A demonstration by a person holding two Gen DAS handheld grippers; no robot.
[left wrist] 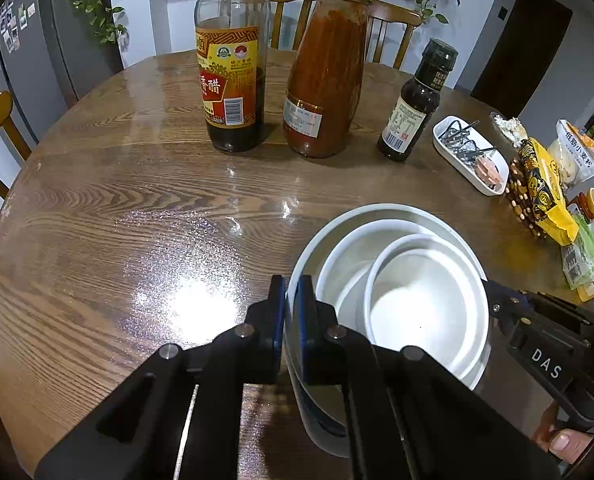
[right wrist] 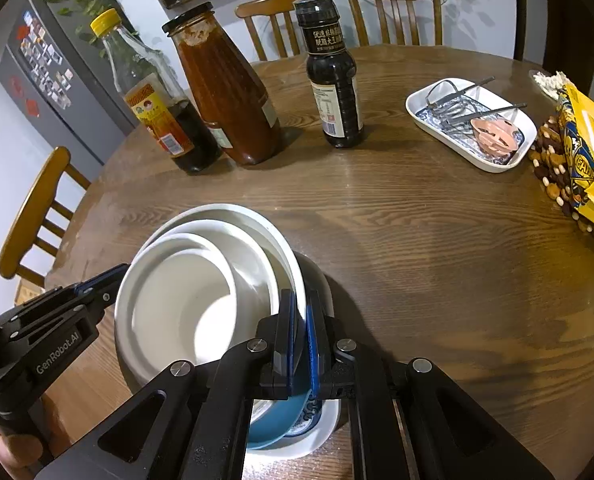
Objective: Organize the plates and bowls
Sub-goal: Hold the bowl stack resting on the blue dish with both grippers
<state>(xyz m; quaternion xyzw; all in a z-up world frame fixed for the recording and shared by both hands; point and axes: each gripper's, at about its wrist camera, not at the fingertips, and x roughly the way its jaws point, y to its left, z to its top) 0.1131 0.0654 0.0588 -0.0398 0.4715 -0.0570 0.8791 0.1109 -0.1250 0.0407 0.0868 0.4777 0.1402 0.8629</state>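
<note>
A stack of white nested bowls (left wrist: 413,284) sits near the front edge of the round wooden table (left wrist: 137,208). My left gripper (left wrist: 291,304) is shut on the left rim of the large outer bowl. My right gripper (right wrist: 301,320) is shut on the right rim of the same outer bowl (right wrist: 233,216), with two smaller white bowls (right wrist: 185,300) nested inside. Under the stack, in the right wrist view, lie a blue dish (right wrist: 281,420) and a white plate (right wrist: 317,436). Each gripper shows in the other's view, the right gripper (left wrist: 493,292) and the left gripper (right wrist: 97,284).
A vinegar bottle (left wrist: 231,80), a red sauce jar (left wrist: 325,76) and a dark sauce bottle (left wrist: 415,108) stand behind the stack. A white rectangular dish (right wrist: 471,122) with whisk parts lies to the right. Snack bags (left wrist: 541,192) sit at the right edge. Wooden chairs (right wrist: 389,12) surround the table.
</note>
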